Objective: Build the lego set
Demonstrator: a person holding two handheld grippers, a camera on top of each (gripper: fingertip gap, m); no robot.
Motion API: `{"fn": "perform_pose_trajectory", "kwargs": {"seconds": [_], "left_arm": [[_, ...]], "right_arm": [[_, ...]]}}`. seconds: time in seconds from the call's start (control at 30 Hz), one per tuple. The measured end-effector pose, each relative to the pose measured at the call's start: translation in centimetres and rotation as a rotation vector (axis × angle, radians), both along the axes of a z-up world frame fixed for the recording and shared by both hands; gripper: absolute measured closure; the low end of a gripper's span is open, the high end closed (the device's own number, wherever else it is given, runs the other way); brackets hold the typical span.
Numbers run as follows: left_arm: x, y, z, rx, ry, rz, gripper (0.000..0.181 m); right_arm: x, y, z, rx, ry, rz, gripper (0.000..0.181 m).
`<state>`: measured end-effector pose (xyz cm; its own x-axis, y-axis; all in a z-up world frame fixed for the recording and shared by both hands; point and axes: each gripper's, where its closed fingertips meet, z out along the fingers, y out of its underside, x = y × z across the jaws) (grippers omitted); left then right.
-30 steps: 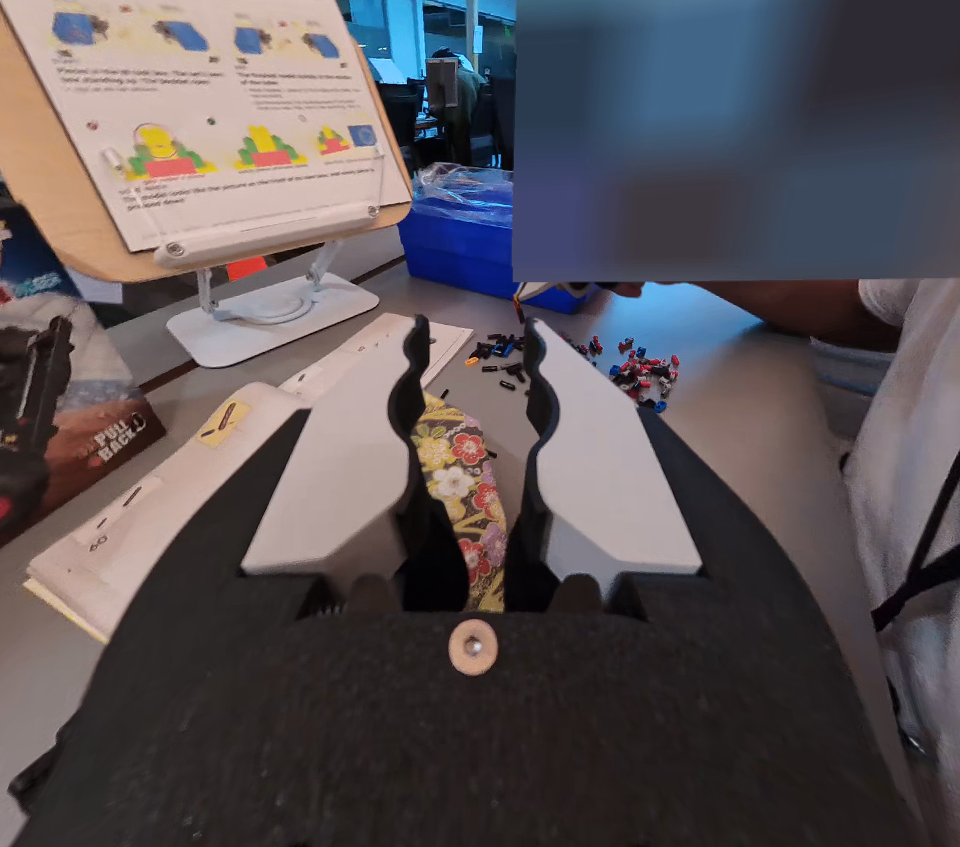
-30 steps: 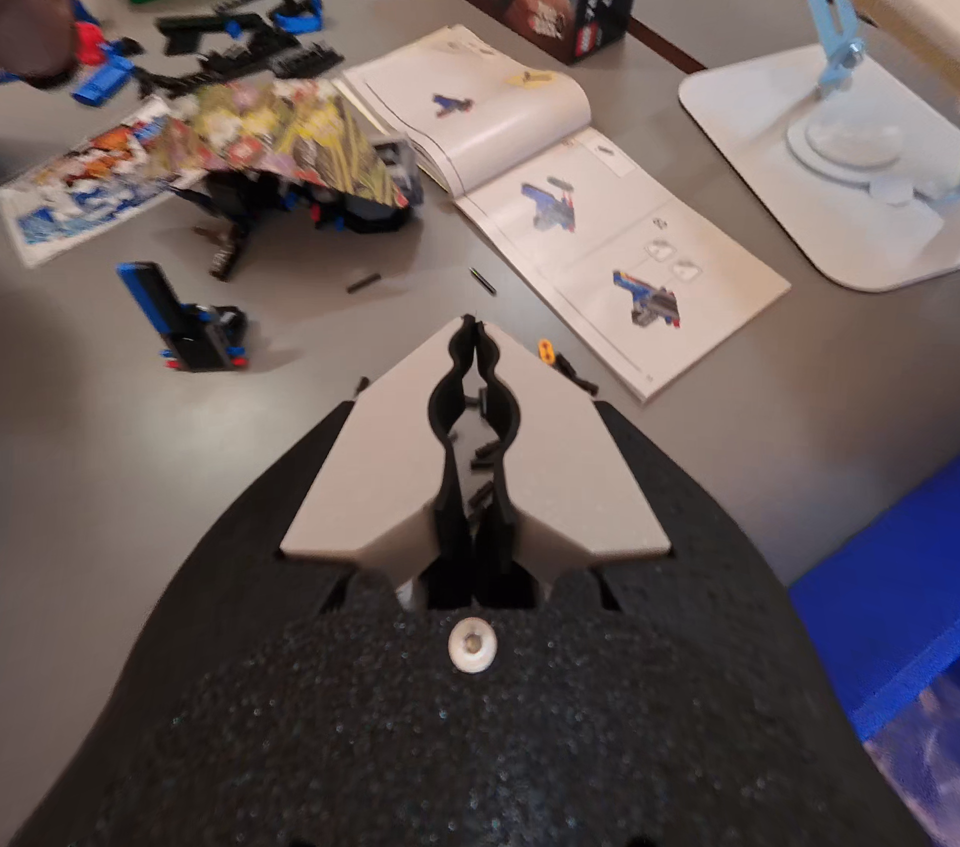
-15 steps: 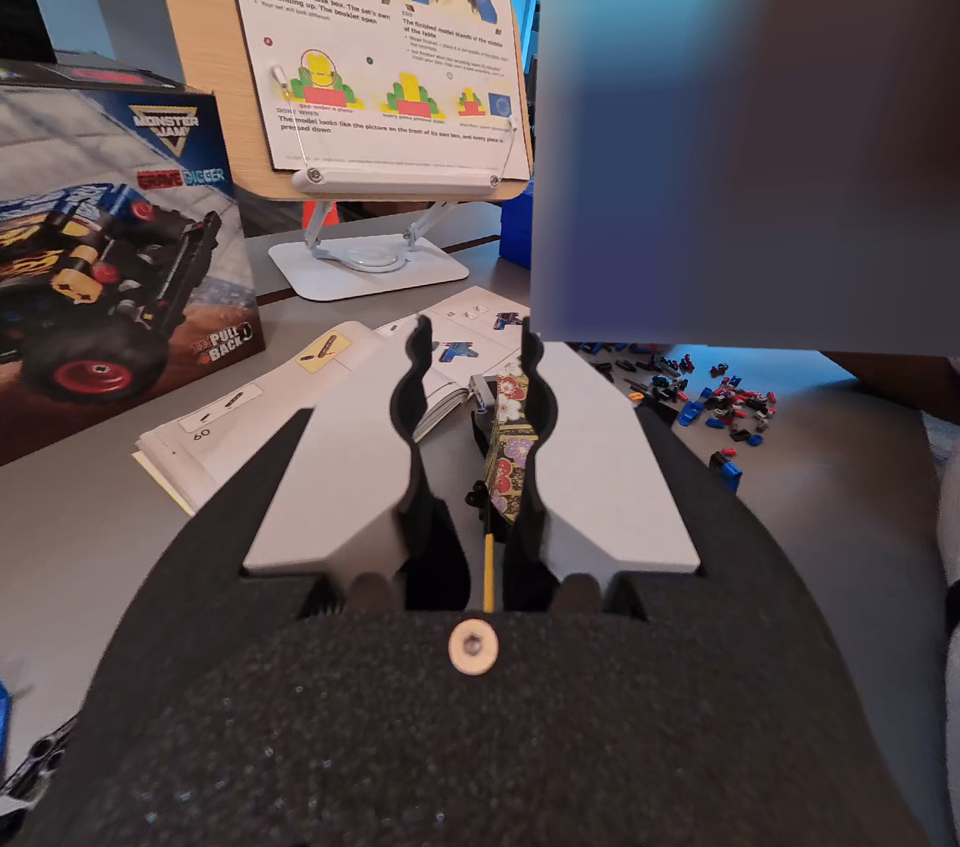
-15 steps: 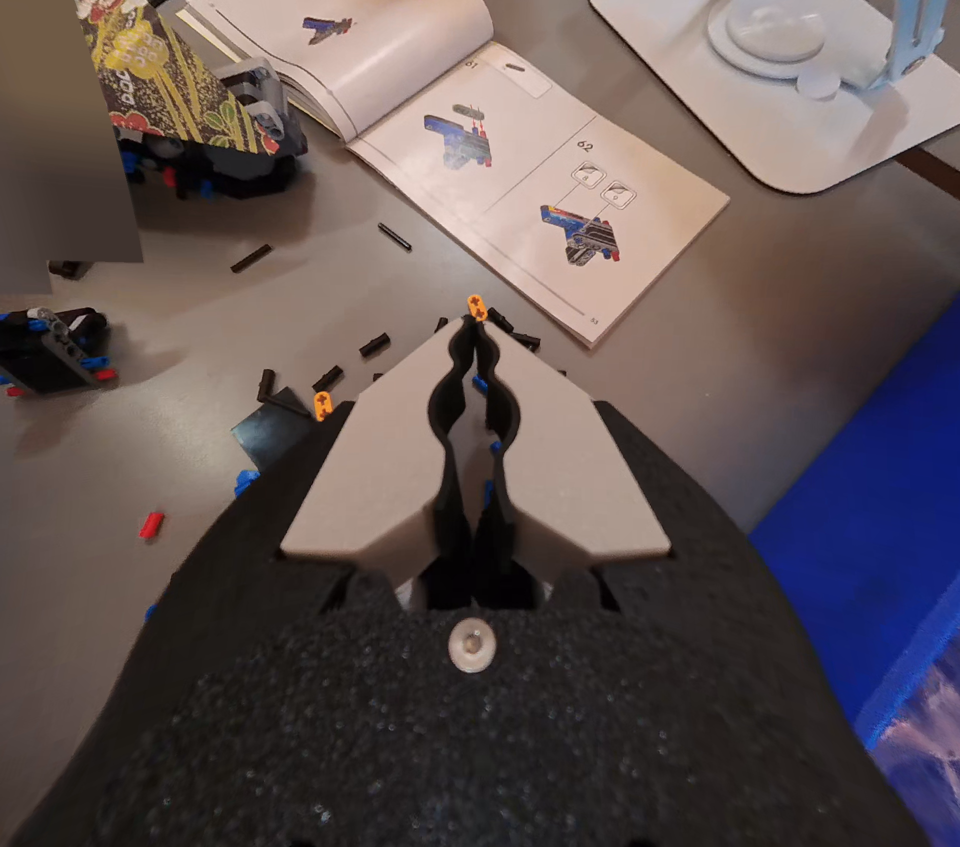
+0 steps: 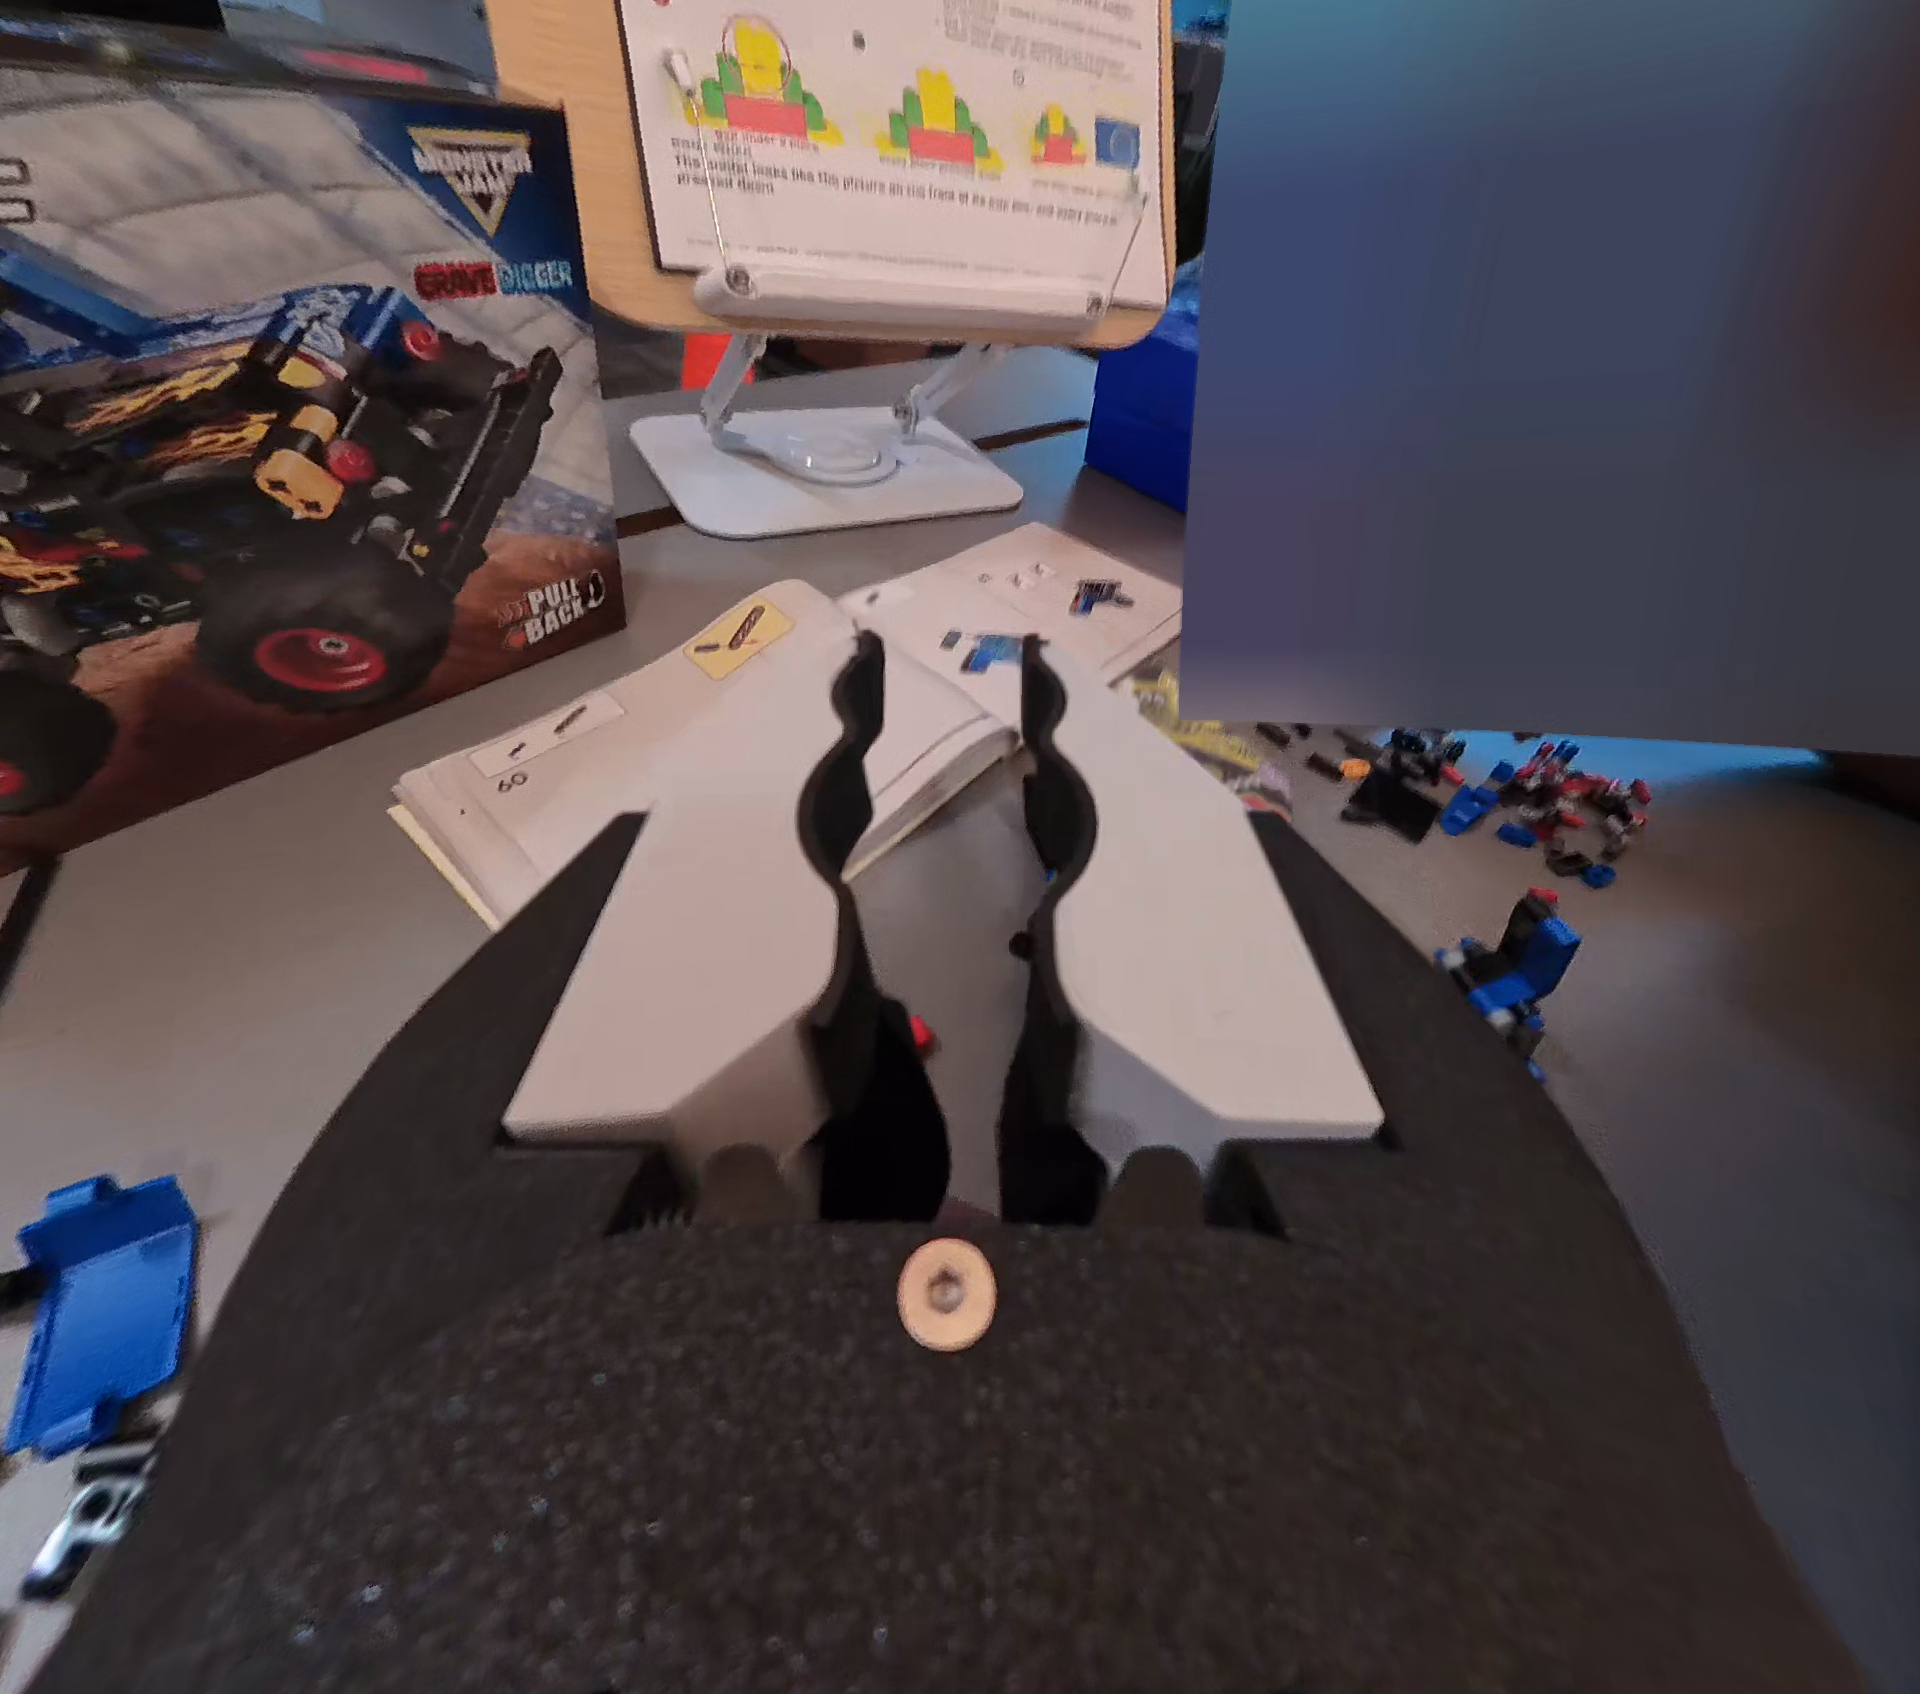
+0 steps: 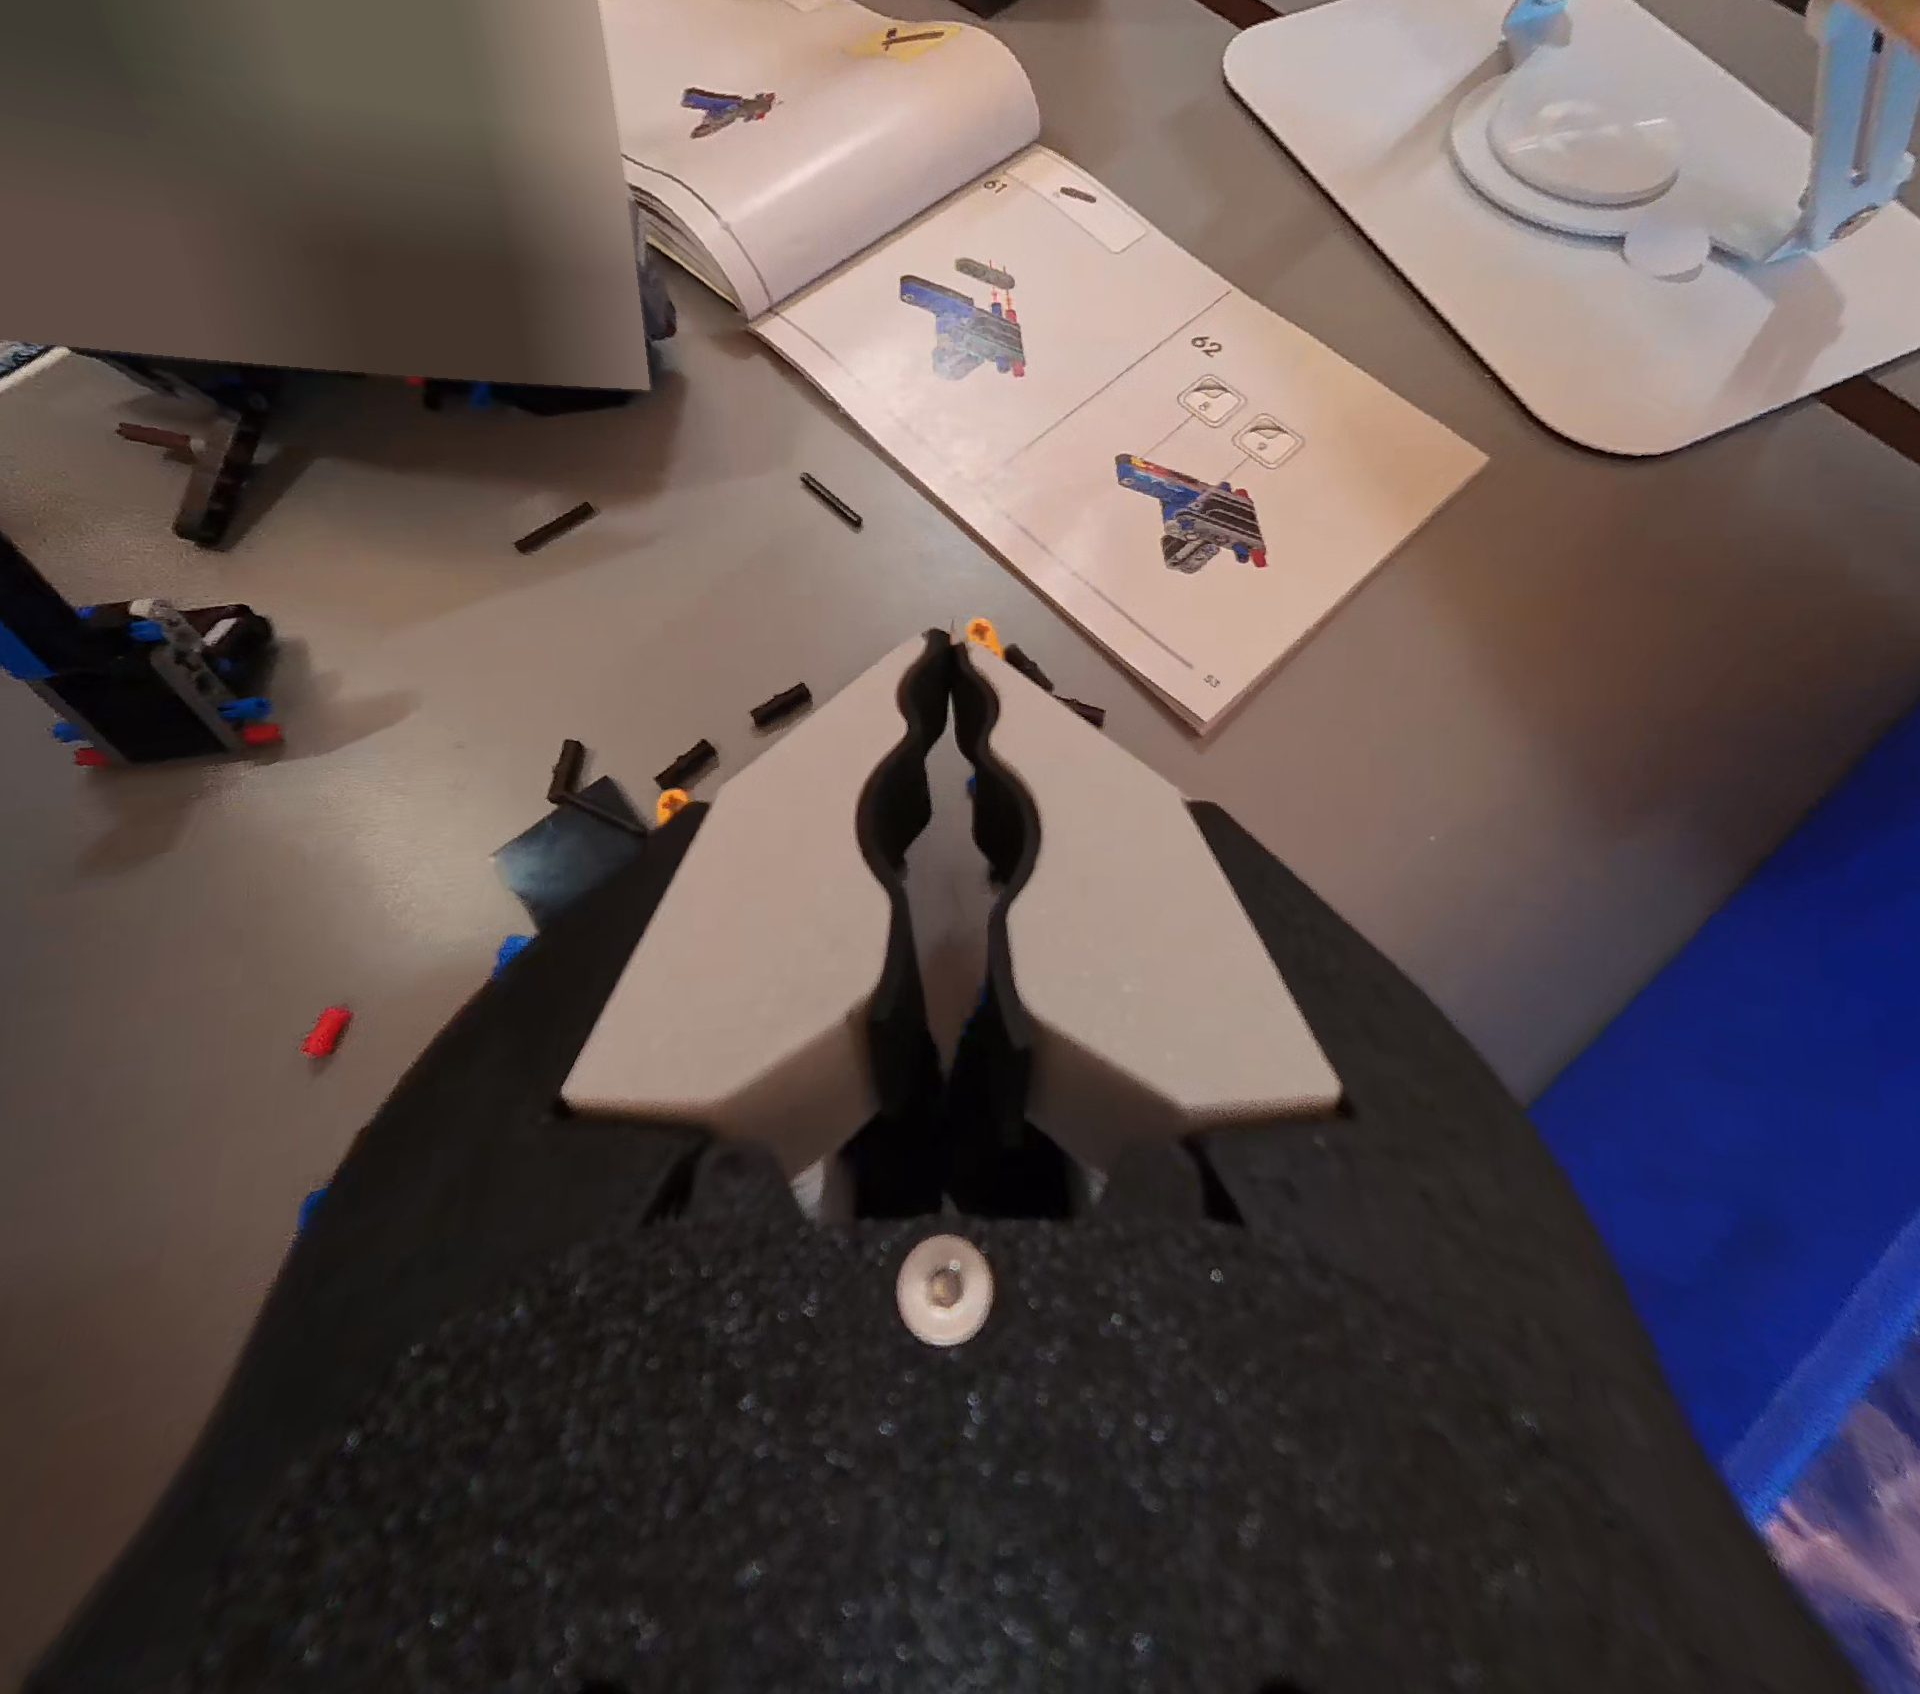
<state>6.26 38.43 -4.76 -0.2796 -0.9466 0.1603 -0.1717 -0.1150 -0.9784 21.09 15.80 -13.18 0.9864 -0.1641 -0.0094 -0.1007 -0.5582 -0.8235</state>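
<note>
My left gripper (image 5: 948,657) is open and empty, held above the grey table and pointing at the open instruction booklet (image 5: 727,740). My right gripper (image 6: 951,645) is shut with nothing visible in it, its tips just short of a small orange piece (image 6: 982,632) near the booklet's (image 6: 1039,356) front corner. A small blue and black sub-assembly (image 6: 156,678) stands at the left; it also shows in the left wrist view (image 5: 1517,969). The patterned model is mostly hidden behind a blurred patch; only a yellow edge (image 5: 1216,751) shows.
The set's box (image 5: 260,418) stands at the left. A white stand (image 6: 1558,190) holds a sheet (image 5: 883,86). Loose black pins (image 6: 551,527), a red pin (image 6: 325,1031) and a pile of pieces (image 5: 1538,803) lie about. A blue bin (image 6: 1766,1125) is at right. A blue part (image 5: 99,1312) lies near left. Tip to tip, the grippers are about 30 cm apart.
The left view has swung left; the patterned model seen between its fingers is now out to the right. The right gripper has moved forward, closer to the booklet and orange piece, still shut.
</note>
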Motion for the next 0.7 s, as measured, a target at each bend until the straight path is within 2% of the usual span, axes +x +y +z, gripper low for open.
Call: {"fn": "perform_pose_trajectory", "kwargs": {"seconds": [0.03,0.13,0.23,0.3,0.37,0.4,0.47,0.53,0.6,0.7], "left_arm": [[0.0,-0.2,-0.4,0.023,0.026,0.001,0.158],[-0.6,-1.9,-0.3,0.085,0.04,-0.06,0.157],[-1.4,-4.4,-0.6,0.145,0.074,-0.139,0.141],[-2.8,-7.4,-1.0,0.149,0.124,-0.273,0.131],[-5.6,-11.6,-2.5,0.161,0.237,-0.473,0.13],[-6.8,-13.0,-3.5,0.208,0.285,-0.511,0.13],[-7.9,-13.9,-5.0,0.353,0.333,-0.438,0.129],[-9.2,-15.5,-6.3,0.402,0.375,-0.4,0.13],[-9.4,-17.0,-7.7,0.362,0.434,-0.309,0.131],[-7.7,-18.2,-8.2,0.189,0.397,-0.102,0.137]], "right_arm": [[-0.2,0.2,0.1,0.006,0.014,0.009,0.181],[-1.5,0.8,0.4,0.035,0.054,0.056,0.181],[-3.6,1.4,1.5,0.089,0.075,0.149,0.181],[-5.9,1.8,2.7,0.156,0.088,0.261,0.181],[-7.8,1.9,2.9,0.176,0.107,0.348,0.181],[-8.7,1.8,2.8,0.18,0.12,0.382,0.181],[-10.6,1.7,3.3,0.219,0.144,0.465,0.181],[-11.8,1.5,3.3,0.229,0.149,0.517,0.181],[-12.3,1.5,3.1,0.227,0.149,0.531,0.181],[-13.1,1.2,3.1,0.232,0.167,0.563,0.181]]}}
